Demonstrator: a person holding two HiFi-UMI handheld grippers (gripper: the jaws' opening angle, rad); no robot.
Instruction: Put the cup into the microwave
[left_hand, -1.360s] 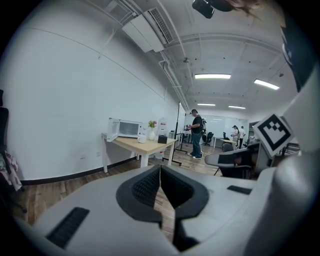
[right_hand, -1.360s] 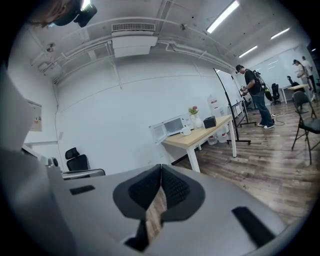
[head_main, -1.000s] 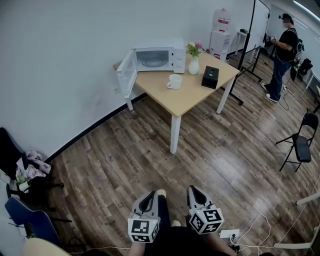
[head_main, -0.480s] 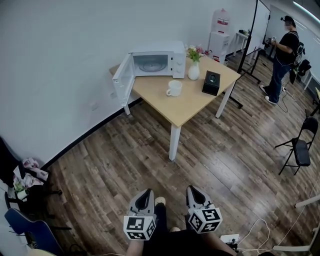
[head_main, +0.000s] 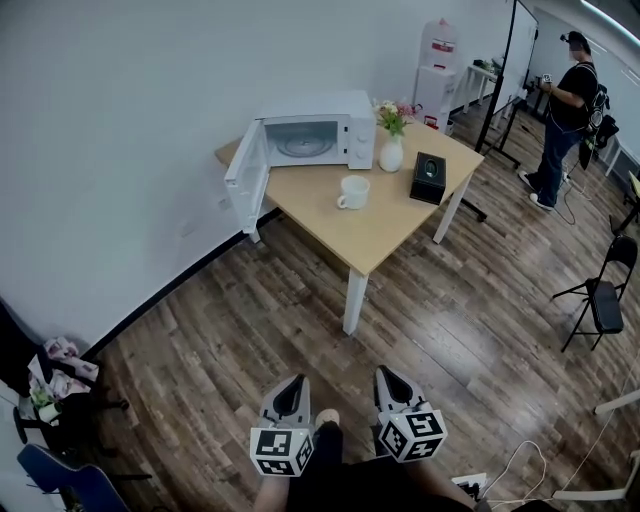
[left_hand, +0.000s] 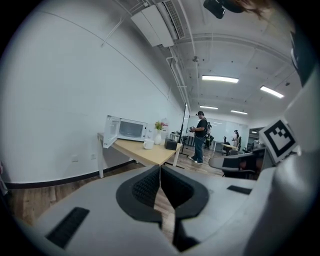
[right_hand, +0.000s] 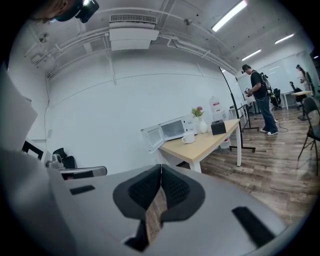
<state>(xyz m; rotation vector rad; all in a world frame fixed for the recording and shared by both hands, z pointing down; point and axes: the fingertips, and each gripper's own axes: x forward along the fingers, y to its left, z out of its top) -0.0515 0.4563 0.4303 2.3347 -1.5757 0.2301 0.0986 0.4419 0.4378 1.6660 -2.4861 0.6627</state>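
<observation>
Your left tool (head_main: 290, 388) and right tool (head_main: 390, 380) are clenched, empty. Cup (head_main: 352, 192) sits on counter (head_main: 375, 235) near open microwave (head_main: 312, 135), well apart from both.

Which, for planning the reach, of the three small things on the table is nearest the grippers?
The white cup, with a handle; the flower vase and black box stand farther back.

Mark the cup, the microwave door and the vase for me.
cup (head_main: 356, 192), head view, on its side wall.
microwave door (head_main: 247, 178), head view, inner face of the open panel.
vase (head_main: 391, 155), head view, on its white belly.
</observation>
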